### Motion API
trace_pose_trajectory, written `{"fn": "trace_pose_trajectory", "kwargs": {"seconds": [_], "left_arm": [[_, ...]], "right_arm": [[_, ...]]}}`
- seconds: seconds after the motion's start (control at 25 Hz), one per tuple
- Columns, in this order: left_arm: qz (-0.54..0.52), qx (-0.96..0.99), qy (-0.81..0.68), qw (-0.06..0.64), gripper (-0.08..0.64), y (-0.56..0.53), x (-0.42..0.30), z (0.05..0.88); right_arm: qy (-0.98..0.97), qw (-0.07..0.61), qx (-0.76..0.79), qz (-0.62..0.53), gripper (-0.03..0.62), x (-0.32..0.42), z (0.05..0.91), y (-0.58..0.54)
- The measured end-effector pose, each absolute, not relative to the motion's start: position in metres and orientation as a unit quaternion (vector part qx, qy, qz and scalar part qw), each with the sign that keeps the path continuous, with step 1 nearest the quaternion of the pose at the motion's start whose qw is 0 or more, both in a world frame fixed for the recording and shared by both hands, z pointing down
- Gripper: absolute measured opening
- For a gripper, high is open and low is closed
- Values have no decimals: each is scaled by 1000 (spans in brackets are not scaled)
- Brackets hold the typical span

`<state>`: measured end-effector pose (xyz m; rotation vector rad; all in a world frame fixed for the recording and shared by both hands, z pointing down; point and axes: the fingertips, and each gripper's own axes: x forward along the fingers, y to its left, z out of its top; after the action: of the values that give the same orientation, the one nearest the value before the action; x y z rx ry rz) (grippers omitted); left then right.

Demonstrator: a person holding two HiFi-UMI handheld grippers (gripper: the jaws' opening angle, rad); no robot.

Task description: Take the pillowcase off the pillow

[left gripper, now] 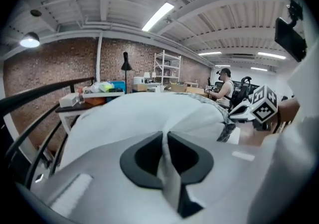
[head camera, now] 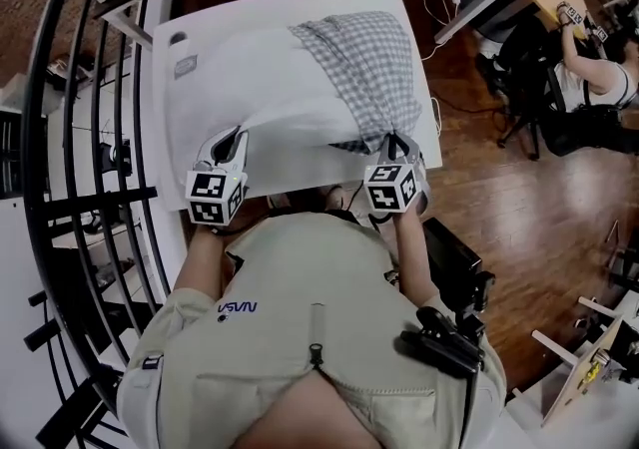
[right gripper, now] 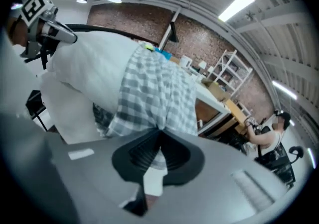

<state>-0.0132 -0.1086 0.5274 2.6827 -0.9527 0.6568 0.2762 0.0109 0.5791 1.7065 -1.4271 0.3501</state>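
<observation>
The left hand-held gripper (head camera: 234,141) is clenched on the white pillow (head camera: 265,78). The right hand-held gripper (head camera: 398,146) pinches the checked pillowcase (head camera: 369,53) just ahead of it, on the desk (head camera: 166,143).

Left gripper (head camera: 237,135) pinches the near edge of the pillow (head camera: 255,88), right gripper (head camera: 397,142) the gathered end of the checked pillowcase (head camera: 369,63).
</observation>
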Motion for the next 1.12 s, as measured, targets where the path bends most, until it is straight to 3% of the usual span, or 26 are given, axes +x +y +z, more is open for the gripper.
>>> {"fn": "trace_pose_trajectory", "kwargs": {"seconds": [0.2, 0.52, 0.56, 0.6, 0.68, 0.88, 1.12], "left_arm": [[235, 896, -337, 169, 26, -97, -15, 570], [188, 936, -276, 113, 104, -55, 5, 500], [165, 940, -277, 113, 95, -53, 2, 484], [139, 943, -282, 110, 23, -55, -2, 467], [97, 948, -287, 96, 19, -67, -9, 435], [86, 961, -258, 42, 160, -111, 4, 408], [148, 958, -246, -21, 222, -156, 49, 414]], "right_arm": [[-578, 432, 666, 191, 12, 268, 613, 21], [-650, 347, 623, 262, 57, 247, 573, 30], [-667, 333, 611, 267, 57, 237, 562, 31], [-683, 318, 600, 268, 57, 226, 550, 29], [-707, 293, 591, 254, 57, 210, 523, 19], [-719, 274, 618, 163, 57, 204, 460, -33], [-727, 283, 617, 100, 96, 224, 433, -112]]}}
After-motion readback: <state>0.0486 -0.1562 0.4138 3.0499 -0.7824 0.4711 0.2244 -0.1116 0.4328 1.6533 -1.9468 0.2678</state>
